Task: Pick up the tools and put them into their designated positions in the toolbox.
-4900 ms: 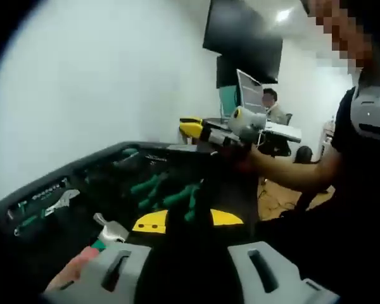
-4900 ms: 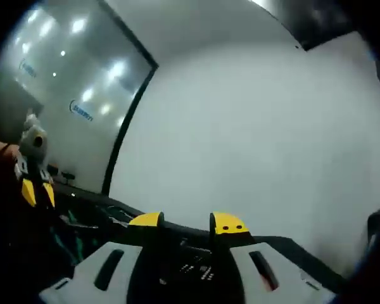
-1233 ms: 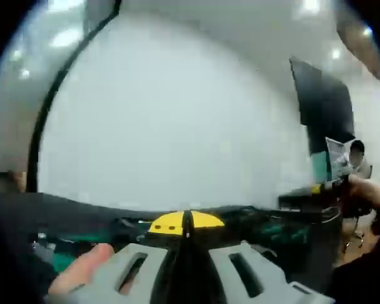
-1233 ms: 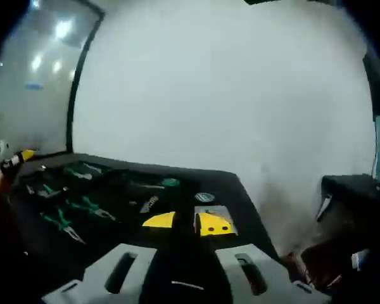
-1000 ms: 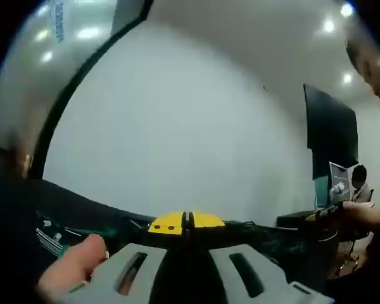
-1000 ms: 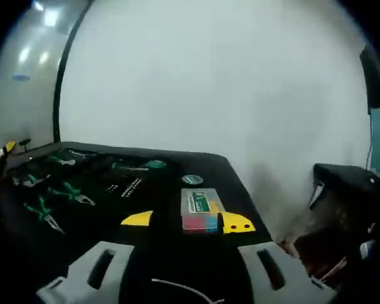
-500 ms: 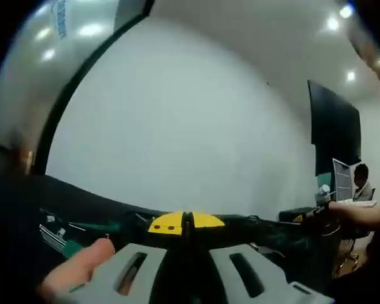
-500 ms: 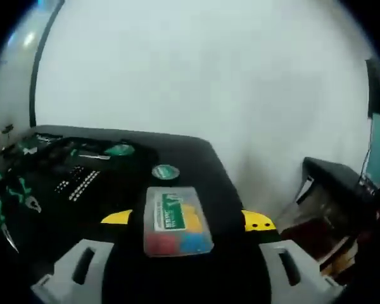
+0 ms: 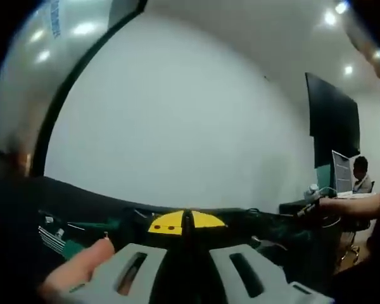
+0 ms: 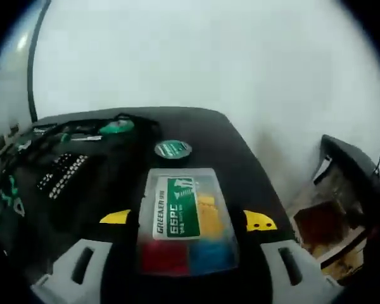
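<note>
Right now your right gripper (image 10: 189, 220) has its jaws spread wide, one yellow tip on each side of the clear plastic case (image 10: 185, 218), which lies flat on the black tabletop (image 10: 240, 164) and sits squarely between them, not yet clamped. Its green label, and the red, blue and yellow contents showing through the lid, suggest a box of small bits. Expect it to be light, stiff and rather slick: smooth hard plastic offers little bite, and the loose pieces inside may shift if you tip it. Take it across the two long side walls near the middle of its length, so it hangs level, and squeeze only enough to hold; a thin lid could flex or pop.

At 12 o'clock from the case, just beyond it, lies a round green-topped disc (image 10: 172, 150), with the open toolbox (image 10: 63, 166) and its green-handled tools out toward 10 o'clock.

Your left gripper (image 9: 187, 221) has its jaws pressed together on nothing, yellow tips touching, pointed low along the dark tray edge toward a white wall (image 9: 190, 126). A finger (image 9: 76, 269) rests at 8 o'clock beside its body.
</note>
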`<action>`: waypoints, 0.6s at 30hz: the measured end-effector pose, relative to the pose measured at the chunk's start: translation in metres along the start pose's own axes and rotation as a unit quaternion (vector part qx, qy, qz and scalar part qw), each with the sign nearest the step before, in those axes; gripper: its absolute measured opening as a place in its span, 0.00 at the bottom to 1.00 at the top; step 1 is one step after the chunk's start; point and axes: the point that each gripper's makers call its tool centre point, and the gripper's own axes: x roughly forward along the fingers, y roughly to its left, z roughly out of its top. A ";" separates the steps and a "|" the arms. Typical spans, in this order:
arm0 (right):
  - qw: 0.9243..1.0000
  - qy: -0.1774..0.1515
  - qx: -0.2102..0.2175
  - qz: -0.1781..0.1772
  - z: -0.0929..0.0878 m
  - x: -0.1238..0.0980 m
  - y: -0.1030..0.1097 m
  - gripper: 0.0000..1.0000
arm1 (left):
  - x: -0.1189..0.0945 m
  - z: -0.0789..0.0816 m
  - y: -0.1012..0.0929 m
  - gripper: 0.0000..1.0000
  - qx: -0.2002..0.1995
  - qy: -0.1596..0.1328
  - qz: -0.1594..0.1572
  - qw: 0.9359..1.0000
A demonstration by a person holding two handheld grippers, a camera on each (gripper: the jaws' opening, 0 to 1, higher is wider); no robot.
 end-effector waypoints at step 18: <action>0.936 0.096 0.321 0.106 -0.029 -0.045 0.033 0.18 | 0.006 -0.026 -0.006 0.04 0.060 0.059 0.009 0.996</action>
